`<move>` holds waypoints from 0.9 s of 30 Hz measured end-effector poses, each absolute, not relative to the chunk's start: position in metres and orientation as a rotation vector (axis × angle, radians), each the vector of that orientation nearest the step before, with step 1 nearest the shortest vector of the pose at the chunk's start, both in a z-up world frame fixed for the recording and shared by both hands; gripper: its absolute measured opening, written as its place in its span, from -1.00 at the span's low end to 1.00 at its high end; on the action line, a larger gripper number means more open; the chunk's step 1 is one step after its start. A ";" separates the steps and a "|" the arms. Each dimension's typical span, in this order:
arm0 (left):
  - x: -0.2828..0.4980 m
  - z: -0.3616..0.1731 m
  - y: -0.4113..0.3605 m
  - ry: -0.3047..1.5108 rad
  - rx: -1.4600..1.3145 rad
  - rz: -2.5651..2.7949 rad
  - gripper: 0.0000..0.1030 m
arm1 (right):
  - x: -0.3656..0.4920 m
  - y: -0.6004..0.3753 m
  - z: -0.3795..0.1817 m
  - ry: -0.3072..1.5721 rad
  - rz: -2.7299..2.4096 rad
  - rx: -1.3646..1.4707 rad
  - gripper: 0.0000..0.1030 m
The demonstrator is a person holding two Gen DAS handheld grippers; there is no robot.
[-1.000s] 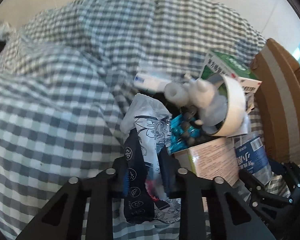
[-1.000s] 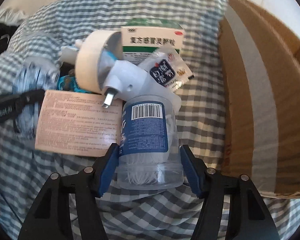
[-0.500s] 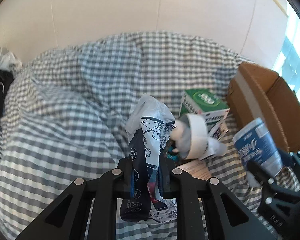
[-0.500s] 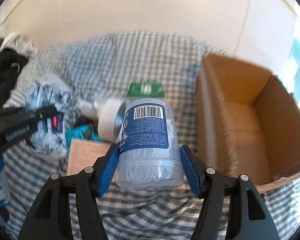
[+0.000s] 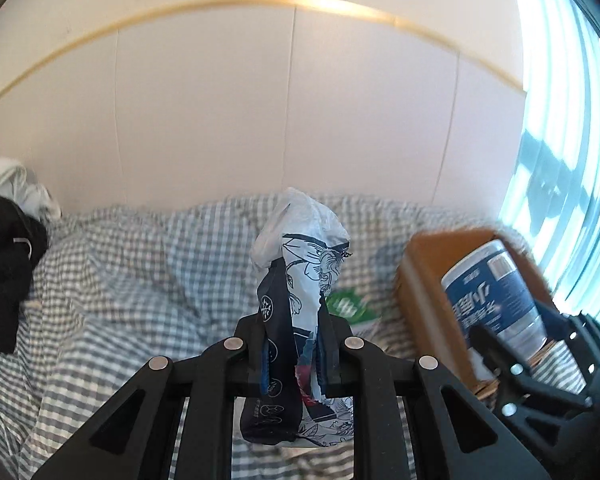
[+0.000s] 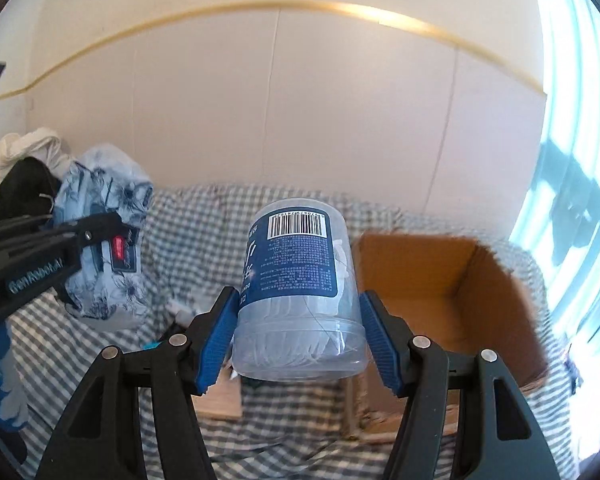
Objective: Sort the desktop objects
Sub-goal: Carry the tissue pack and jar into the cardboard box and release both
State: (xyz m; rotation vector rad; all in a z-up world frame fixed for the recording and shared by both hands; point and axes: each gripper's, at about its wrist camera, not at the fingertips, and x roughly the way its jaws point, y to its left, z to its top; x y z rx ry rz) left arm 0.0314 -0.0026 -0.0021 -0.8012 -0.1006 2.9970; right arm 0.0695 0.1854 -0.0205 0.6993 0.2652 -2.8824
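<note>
My left gripper (image 5: 292, 354) is shut on a soft white-and-navy printed pouch (image 5: 300, 280) and holds it in the air above the checked bedding. Seen from the right wrist view, that pouch (image 6: 108, 240) hangs at the left in the same gripper (image 6: 86, 246). My right gripper (image 6: 298, 332) is shut on a clear plastic jar (image 6: 300, 280) with a blue label and a barcode, white contents inside. The jar (image 5: 496, 292) also shows at the right of the left wrist view, in front of the open cardboard box (image 6: 452, 280).
A green carton (image 5: 348, 306) peeks out behind the pouch, and a tan flat box (image 6: 216, 404) lies below the jar on the checked blanket (image 6: 204, 224). Dark and white clothes (image 5: 4, 256) are heaped at the far left. A pale wall (image 5: 260, 120) stands behind.
Both grippers have risen from the pile with the pouch and the jar and tilted up, so wall and window fill the upper views. The left jaws pressed tighter on the pouch.
</note>
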 end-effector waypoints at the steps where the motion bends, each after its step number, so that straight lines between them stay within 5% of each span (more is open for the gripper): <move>1: 0.034 0.004 0.000 -0.113 -0.771 3.000 -0.67 | 0.072 0.188 -0.016 0.265 -2.893 0.682 0.20; 27: 0.029 0.035 0.121 -0.031 -0.540 2.874 -0.67 | 0.080 0.317 0.010 0.084 -3.133 0.486 0.20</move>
